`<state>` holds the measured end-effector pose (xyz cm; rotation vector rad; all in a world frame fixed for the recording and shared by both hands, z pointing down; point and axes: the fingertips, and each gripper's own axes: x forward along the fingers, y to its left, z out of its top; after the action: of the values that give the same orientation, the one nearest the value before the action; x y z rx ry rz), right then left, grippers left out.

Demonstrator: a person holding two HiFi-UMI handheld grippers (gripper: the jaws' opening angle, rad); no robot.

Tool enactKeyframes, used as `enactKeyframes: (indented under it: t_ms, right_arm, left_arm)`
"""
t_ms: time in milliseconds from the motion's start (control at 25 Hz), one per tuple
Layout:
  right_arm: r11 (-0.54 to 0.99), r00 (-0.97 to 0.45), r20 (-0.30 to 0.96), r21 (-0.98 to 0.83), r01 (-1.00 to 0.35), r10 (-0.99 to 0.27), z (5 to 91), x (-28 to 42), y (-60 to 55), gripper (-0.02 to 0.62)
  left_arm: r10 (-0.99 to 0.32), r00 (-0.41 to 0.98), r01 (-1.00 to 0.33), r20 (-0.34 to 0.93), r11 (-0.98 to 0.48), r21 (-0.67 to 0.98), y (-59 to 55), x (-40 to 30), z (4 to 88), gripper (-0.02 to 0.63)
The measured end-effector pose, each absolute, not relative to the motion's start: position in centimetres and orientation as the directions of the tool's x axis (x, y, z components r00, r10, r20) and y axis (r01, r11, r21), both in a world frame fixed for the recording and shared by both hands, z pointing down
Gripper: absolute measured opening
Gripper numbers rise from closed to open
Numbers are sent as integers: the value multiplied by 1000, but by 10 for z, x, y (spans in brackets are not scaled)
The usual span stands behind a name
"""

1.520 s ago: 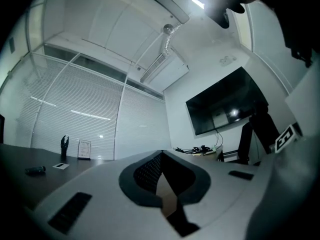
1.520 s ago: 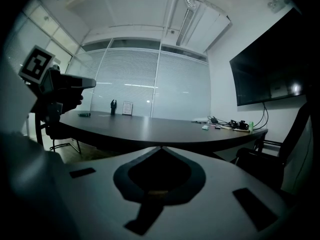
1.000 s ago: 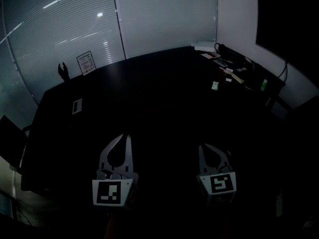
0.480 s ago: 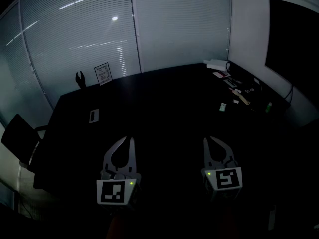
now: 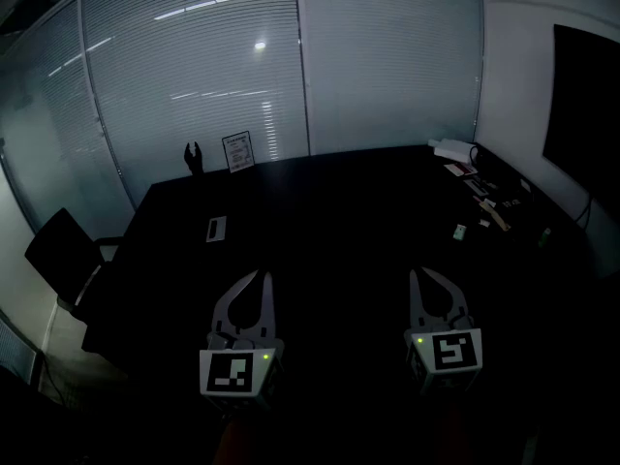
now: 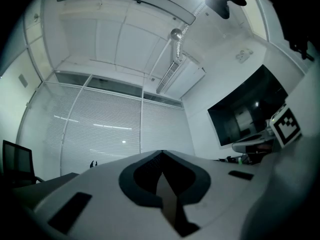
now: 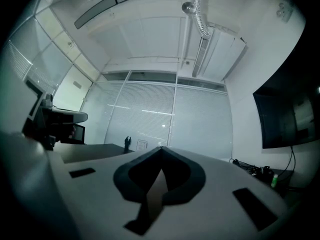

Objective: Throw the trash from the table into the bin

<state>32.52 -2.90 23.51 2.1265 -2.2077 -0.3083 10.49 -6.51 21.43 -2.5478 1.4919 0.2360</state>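
Both grippers hang above the near part of a long black table (image 5: 320, 211) in a dim room. My left gripper (image 5: 263, 275) is shut with nothing in it, and its tips meet in the left gripper view (image 6: 161, 151). My right gripper (image 5: 423, 272) is shut and empty too, with its tips (image 7: 160, 148) together. A small green-and-white piece of trash (image 5: 460, 231) lies far off at the table's right side. More small litter and cables (image 5: 489, 201) lie beyond it by the wall. No bin is in view.
A framed sign (image 5: 237, 150) and a small dark figure (image 5: 194, 156) stand at the table's far edge. A pale socket plate (image 5: 216, 229) sits in the tabletop. A black chair (image 5: 63, 250) stands at the left. A dark screen (image 5: 586, 129) hangs on the right wall.
Both grippers have risen, still shut and side by side. The head view has tilted up, showing more of the blinds and the chair. Small green lights now glow on both grippers.
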Motion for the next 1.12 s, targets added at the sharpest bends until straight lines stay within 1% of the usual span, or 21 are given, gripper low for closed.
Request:
enactKeyframes:
  t_ms: [160,400,640,840,1120]
  right_arm:
    - [63,-80,-89,186,-980,-993,237,311,-39,5]
    - [113,-132,-81,200,-973,-988,241,263,-80,5]
    - [126,-148,-107,192,-973,-983,227,198,-147,5]
    - [156,-179,-117,184,-970,-977,225,136,-206,5]
    - [222,-245,-114,185,-957,-963,231,75,-255,5]
  left_arm:
    - [-862,453,-890,-227,-450,-71,-67,87,216,0]
    - [-880,420,-906,-220,-418,-57,-98,41,224,0]
    - [-886,391,-920,-247,-387,-68,-163,-32,207,0]
    - [-904,350,-937,-244,-341,-80,-211,-100,207,0]
    - [-924,306,-952,-228,-298,-70,-248,-150,220,-1]
